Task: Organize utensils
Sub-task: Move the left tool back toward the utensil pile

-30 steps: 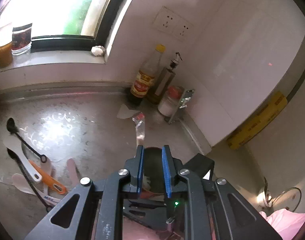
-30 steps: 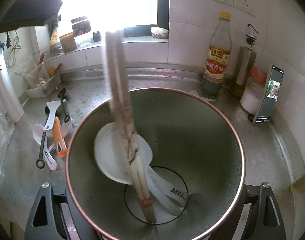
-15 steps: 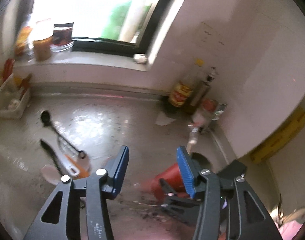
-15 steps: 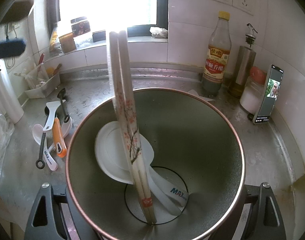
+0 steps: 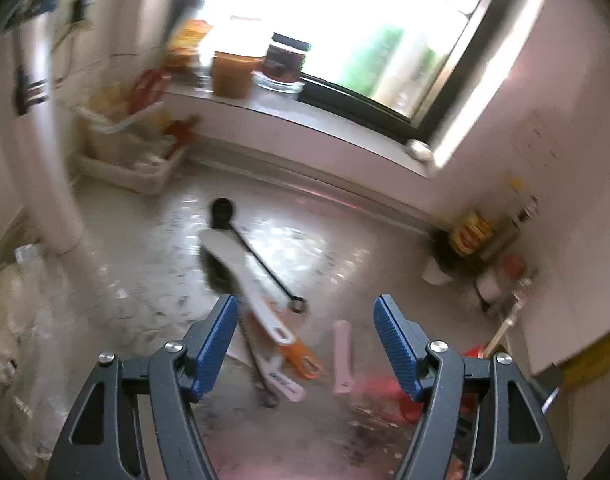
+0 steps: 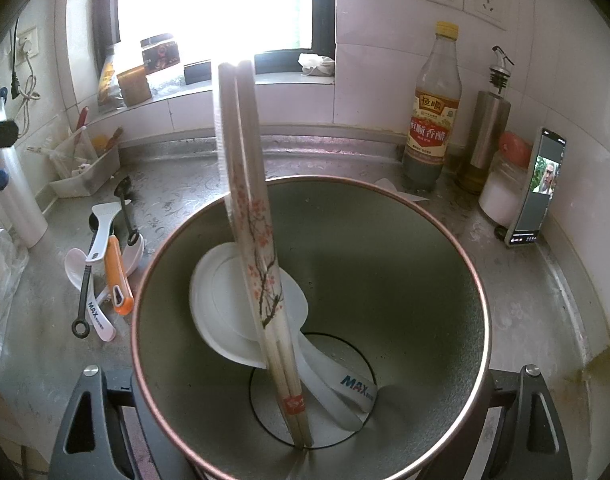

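The left gripper (image 5: 305, 344), its jaws just opening and empty, is pointing down at the white-and-orange plastic utensils (image 5: 265, 316) lying lengthwise ahead on the worktop (image 5: 145, 264); the right gripper (image 6: 305, 440) is clamping the round metal pot (image 6: 385, 280).

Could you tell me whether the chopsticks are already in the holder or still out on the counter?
In. The chopsticks stand tips-down inside the holder, leaning on its rim, beside a white spoon. Other utensils still lie on the counter.
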`<state>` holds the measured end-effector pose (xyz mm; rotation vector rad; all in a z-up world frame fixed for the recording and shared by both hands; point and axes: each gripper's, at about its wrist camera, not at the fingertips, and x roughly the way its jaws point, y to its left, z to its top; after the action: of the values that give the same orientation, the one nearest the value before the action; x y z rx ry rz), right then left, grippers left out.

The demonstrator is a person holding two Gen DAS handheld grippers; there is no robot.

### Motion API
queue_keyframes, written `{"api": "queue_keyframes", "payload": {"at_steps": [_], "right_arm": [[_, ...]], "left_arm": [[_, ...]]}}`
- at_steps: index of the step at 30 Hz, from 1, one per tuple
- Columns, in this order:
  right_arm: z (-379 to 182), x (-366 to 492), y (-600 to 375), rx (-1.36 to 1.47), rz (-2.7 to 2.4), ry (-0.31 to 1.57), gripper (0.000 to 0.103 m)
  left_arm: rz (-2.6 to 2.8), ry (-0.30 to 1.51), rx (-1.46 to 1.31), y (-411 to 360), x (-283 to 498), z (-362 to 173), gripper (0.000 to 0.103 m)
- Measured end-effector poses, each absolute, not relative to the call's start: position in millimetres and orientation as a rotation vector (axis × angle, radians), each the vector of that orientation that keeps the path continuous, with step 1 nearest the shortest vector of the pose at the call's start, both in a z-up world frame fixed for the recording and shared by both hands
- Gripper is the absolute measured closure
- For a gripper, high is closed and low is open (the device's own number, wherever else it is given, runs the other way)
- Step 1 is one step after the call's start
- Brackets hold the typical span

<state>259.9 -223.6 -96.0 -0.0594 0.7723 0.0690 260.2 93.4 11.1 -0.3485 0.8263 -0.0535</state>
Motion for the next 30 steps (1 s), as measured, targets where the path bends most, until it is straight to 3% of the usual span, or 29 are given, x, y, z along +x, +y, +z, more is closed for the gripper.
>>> {"api": "queue_keyframes", "payload": {"at_steps": [3, 8, 12, 30], "right_arm": [[-96.0, 260.0, -223.8, -0.059, 0.069, 0.773, 0.013], [-96.1, 256.3, -227.0, -0.056, 0.067, 0.775, 0.013], [-96.0, 254.7, -226.7, -0.059, 0.062, 0.777, 0.013], [-95.7, 259.2, -224.4, -0.055, 0.051, 0.783, 0.013]], "left_arm": [[0.031, 0.813, -0.372, 116.8, 255.4, 7.6, 0.022], [0.115, 0.789, -0.437, 149.9, 248.5, 2.1, 0.021], [0.179, 0.775, -0.483, 170.2, 243.3, -4.1, 0.012], [0.193, 0.872, -0.537, 174.8, 263.0, -81.1, 0.01]]}}
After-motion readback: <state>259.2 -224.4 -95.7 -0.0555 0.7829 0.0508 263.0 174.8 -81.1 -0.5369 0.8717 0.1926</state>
